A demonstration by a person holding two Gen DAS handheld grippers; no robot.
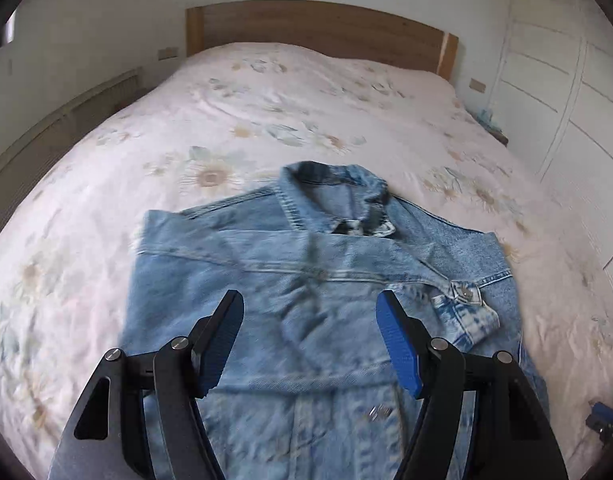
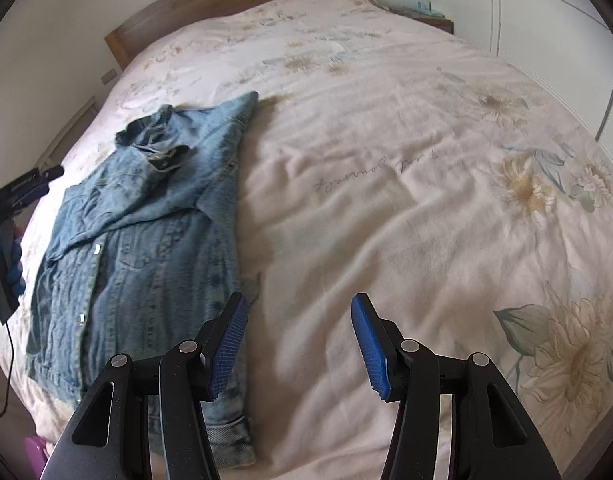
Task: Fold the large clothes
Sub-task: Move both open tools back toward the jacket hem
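A light blue denim jacket (image 1: 306, 280) lies flat on the bed, collar (image 1: 334, 192) toward the headboard, both sleeves folded across its front. It also shows in the right wrist view (image 2: 154, 240) at the left. My left gripper (image 1: 310, 308) is open and empty, hovering over the jacket's middle. My right gripper (image 2: 300, 312) is open and empty, above the bedsheet just right of the jacket's right edge. The left gripper (image 2: 22, 188) shows at the far left edge of the right wrist view.
The bed carries a pale floral sheet (image 2: 426, 160) stretching to the right. A wooden headboard (image 1: 318, 28) stands at the far end. White wardrobe doors (image 1: 566, 100) line the right side. A nightstand (image 2: 430, 18) sits by the far right corner.
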